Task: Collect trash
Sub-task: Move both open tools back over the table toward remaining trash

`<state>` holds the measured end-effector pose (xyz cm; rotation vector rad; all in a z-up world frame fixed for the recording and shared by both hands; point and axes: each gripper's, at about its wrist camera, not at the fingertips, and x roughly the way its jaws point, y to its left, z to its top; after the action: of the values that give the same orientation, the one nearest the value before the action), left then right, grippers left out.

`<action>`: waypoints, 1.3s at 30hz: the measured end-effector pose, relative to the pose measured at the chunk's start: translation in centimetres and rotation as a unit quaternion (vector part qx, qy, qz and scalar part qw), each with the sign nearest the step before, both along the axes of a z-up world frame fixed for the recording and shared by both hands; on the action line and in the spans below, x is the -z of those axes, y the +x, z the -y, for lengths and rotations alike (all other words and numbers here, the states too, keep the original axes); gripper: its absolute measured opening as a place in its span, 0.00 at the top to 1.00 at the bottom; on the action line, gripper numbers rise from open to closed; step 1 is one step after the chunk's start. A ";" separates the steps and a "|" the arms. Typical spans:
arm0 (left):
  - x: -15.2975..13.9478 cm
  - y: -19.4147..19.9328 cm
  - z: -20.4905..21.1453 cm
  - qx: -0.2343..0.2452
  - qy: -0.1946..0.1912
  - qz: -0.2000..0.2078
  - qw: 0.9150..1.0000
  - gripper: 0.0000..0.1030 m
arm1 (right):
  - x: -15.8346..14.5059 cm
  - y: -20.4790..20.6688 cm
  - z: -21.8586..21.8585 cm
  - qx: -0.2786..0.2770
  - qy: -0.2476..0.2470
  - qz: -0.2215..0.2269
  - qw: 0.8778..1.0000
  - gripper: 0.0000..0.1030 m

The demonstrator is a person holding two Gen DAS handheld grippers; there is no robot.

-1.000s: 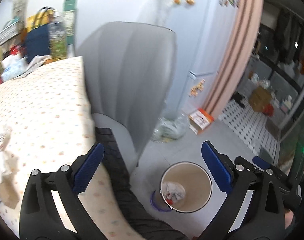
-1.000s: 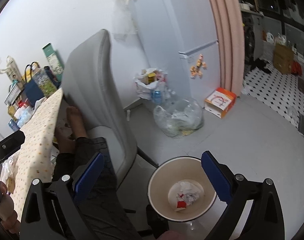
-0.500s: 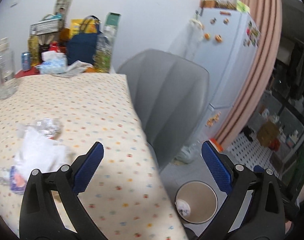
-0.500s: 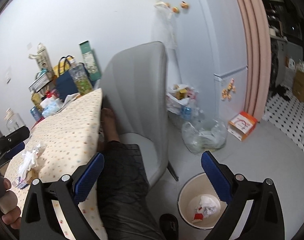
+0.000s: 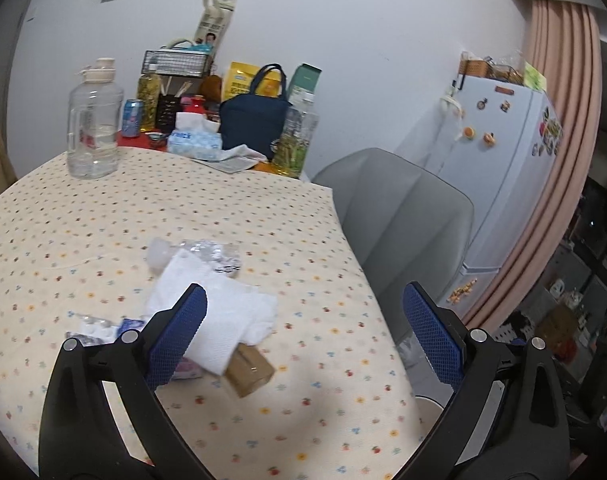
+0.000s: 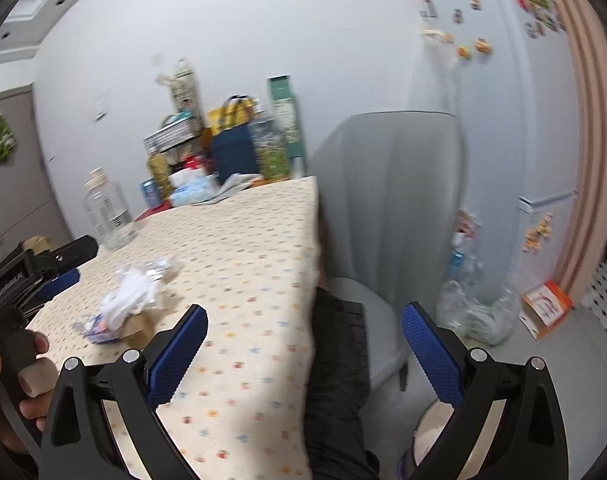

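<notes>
Dotted cloth covers the counter [image 5: 263, 216], where a trash pile [image 5: 219, 308] of white tissue, brown scrap and wrappers lies toward the near edge. Reaching for another piece seems the step in hand. The left hand-held gripper [image 5: 303, 336] hangs spread just above it; the right hand-held gripper [image 6: 303, 344], spread too, sits nearer the chair-side edge, bin [image 6: 431, 436] below; next, lower and pinch the tissue

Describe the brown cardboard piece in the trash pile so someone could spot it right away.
On the dotted tablecloth, find the litter heap nearest the left gripper. A crumpled white tissue tops it; the cardboard piece pokes out beneath its near edge, the only brown, boxy item among white and clear scraps.
</notes>
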<state>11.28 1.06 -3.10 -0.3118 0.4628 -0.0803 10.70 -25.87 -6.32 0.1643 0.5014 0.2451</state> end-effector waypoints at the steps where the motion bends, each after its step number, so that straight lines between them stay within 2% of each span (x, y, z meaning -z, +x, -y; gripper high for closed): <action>1: 0.1 -0.2 -0.6 -0.004 -0.007 0.000 1.000 0.06 | 0.0 0.1 -0.4 -0.005 -0.001 0.001 1.000 0.07; 6: 1.1 -1.2 -3.0 -0.001 -0.054 0.000 0.999 0.06 | -0.3 0.5 -2.7 -0.035 -0.009 0.005 0.999 0.07; 10: 1.8 -1.6 -3.8 0.001 -0.045 -0.008 0.999 0.06 | -0.7 1.0 -4.9 -0.068 -0.014 0.006 0.998 0.07; 14: 2.1 -2.5 -5.1 -0.014 -0.039 0.005 0.999 0.06 | -0.9 0.9 -8.1 -0.119 -0.049 0.010 0.992 0.07; 19: 2.5 -4.0 -6.9 -0.019 -0.045 0.023 0.999 0.06 | -0.4 2.1 -10.4 -0.163 -0.035 -0.026 0.986 0.07; 21: 2.7 -4.7 -7.4 -0.024 -0.036 0.026 0.999 0.06 | -0.4 2.3 -11.2 -0.176 -0.037 -0.026 0.983 0.07; 27: 3.5 -6.0 -9.4 -0.036 0.000 -0.002 0.999 0.06 | 0.1 2.9 -14.2 -0.222 -0.050 -0.040 0.973 0.08; 35: 4.0 -6.1 -12.7 -0.073 0.000 -0.048 0.996 0.06 | 1.3 3.5 -17.5 -0.255 -0.070 -0.064 0.962 0.14; 39: 4.4 -5.7 -13.5 -0.057 -0.031 -0.062 0.996 0.06 | 2.4 4.3 -18.9 -0.261 -0.085 -0.080 0.958 0.19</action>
<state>5.56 14.60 -7.46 -0.4058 0.5645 0.0366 15.00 -6.98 -8.69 -0.1220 0.7194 0.7074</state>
